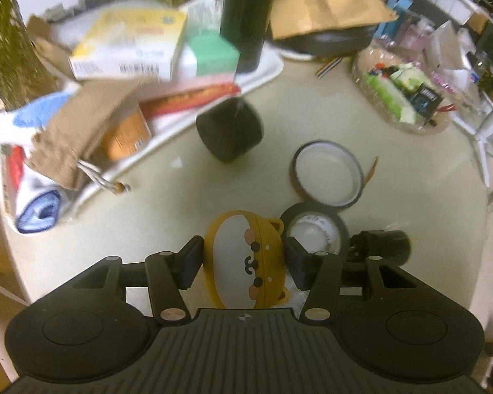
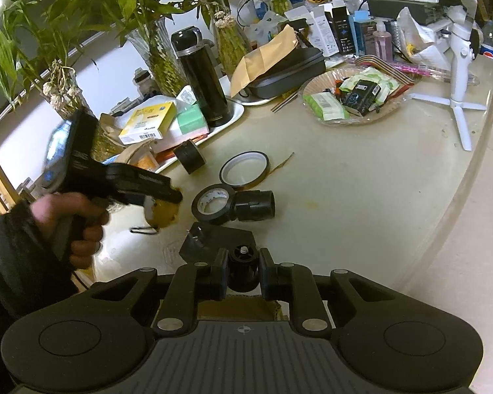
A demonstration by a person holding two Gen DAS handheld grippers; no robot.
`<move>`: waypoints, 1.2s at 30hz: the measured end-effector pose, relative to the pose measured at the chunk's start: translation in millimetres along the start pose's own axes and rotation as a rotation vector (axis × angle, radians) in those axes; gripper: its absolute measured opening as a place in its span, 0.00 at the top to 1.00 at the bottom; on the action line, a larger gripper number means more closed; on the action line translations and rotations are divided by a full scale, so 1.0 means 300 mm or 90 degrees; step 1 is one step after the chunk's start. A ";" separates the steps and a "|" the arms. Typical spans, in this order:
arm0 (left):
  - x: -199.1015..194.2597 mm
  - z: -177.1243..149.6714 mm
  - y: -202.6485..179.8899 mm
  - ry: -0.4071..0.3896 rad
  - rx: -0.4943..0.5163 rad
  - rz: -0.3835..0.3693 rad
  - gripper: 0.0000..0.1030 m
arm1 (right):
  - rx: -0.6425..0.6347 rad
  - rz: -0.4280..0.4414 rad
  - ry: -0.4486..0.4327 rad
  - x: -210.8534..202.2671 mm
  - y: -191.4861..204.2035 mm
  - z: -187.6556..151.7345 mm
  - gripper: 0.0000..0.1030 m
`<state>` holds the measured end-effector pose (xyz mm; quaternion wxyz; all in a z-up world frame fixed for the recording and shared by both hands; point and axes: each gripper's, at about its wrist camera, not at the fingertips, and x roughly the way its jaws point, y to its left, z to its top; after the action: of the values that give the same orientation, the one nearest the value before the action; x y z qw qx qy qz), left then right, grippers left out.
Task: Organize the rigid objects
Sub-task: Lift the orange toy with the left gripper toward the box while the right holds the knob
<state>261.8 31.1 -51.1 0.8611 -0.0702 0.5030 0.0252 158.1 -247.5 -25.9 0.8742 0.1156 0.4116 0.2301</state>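
1. Pickup step: we've got our left gripper [image 1: 243, 261] clamped on the yellow bear case [image 1: 246, 259], tape rolls [image 1: 315, 229] at 1 o'clock.
2. Right gripper [image 2: 243, 275] pinches a small black knob [image 2: 244, 267].
3. Next, probably carry the case toward the tray [image 1: 263, 72] at 11 o'clock.

A row of leafy bamboo plants in glass vases [image 2: 154, 49] is seen across the upper left of the right wrist view. A white phone gimbal on a tripod [image 2: 460, 52] is stood at the upper right. A brown paper envelope [image 2: 263, 59] is laid over a dark case at upper centre.
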 end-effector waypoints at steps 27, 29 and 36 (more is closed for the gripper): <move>-0.355 -0.284 0.013 -0.106 0.040 -0.198 0.49 | 0.022 -0.005 -0.036 -0.017 -0.018 0.006 0.80; -0.364 -0.298 0.013 -0.107 0.043 -0.197 0.49 | 0.029 -0.007 -0.042 -0.022 -0.023 0.005 0.80; -0.406 -0.356 0.024 -0.113 0.054 -0.202 0.49 | 0.026 -0.012 -0.050 -0.041 0.004 -0.012 0.80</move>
<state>108.8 25.8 2.4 0.8976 -0.1093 0.4080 -0.1260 148.1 -252.5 -19.5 0.8892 0.1381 0.3829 0.2089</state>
